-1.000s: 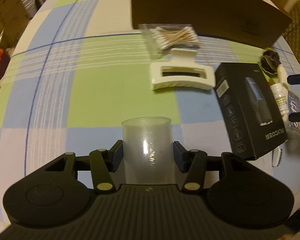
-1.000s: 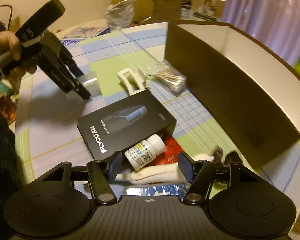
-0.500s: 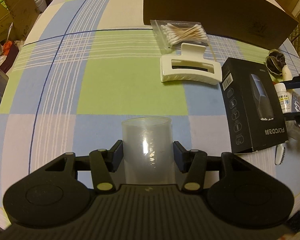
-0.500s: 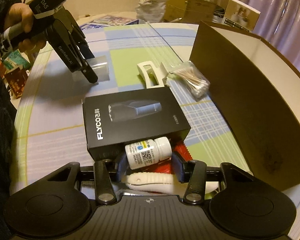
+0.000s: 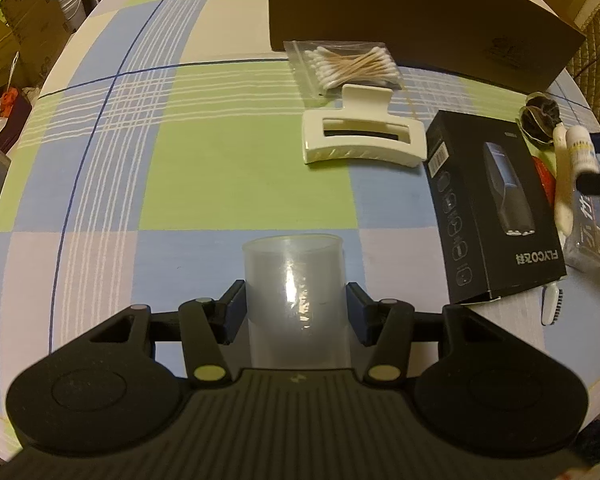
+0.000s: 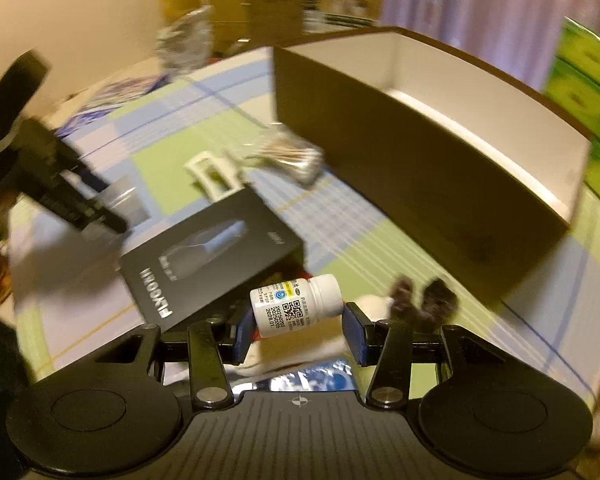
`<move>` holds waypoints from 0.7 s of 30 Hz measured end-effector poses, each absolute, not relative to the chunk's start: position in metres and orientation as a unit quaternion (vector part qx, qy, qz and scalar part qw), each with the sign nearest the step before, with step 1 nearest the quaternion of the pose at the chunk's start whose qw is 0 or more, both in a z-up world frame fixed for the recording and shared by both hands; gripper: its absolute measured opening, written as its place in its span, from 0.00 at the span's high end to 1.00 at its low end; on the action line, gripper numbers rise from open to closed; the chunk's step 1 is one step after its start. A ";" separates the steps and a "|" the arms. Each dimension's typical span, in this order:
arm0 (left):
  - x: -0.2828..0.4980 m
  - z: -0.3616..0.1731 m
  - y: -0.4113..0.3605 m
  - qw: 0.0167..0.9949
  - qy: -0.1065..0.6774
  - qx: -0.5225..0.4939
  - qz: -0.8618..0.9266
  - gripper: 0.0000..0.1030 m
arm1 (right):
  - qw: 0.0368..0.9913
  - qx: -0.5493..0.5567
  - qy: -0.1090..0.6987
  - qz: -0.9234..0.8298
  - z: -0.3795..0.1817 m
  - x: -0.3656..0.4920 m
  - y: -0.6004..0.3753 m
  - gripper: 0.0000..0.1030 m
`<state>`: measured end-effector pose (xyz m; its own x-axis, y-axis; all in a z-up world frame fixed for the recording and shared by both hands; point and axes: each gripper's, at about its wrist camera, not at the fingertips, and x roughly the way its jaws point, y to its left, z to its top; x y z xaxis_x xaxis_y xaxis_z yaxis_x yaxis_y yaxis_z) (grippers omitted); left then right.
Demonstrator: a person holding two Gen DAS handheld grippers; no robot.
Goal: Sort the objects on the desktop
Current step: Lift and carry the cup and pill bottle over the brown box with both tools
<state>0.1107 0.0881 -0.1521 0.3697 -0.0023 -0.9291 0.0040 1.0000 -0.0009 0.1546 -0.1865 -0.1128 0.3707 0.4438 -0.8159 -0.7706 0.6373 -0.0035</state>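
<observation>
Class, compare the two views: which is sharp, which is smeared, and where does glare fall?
Left wrist view: sharp, with a bright glare streak down the translucent cup in the left tongs. Right wrist view: background smeared by motion, yet the white bottle between the right tongs stays crisp. Both bend straight lines.

Open tablecloth (image 5: 240, 168) left of hair clip (image 5: 364, 142)

The left wrist camera looks down along its fingers across the checked tablecloth (image 5: 240, 168) toward the far brown box (image 5: 420, 20). The right wrist camera faces it from nearer, tilted. Both share the black shaver box (image 5: 496, 208) (image 6: 212, 256).
</observation>
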 end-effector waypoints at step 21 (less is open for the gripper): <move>0.132 -0.095 0.073 0.865 0.500 0.024 -0.040 0.54 | 0.858 -0.098 0.427 0.268 -0.067 0.167 -0.185 0.57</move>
<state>0.1319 0.0734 -0.0951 0.4964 -0.0463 -0.8669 0.0934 0.9956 0.0002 0.1673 -0.1851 -0.0669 0.4922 0.3772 -0.7845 -0.5437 0.8370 0.0613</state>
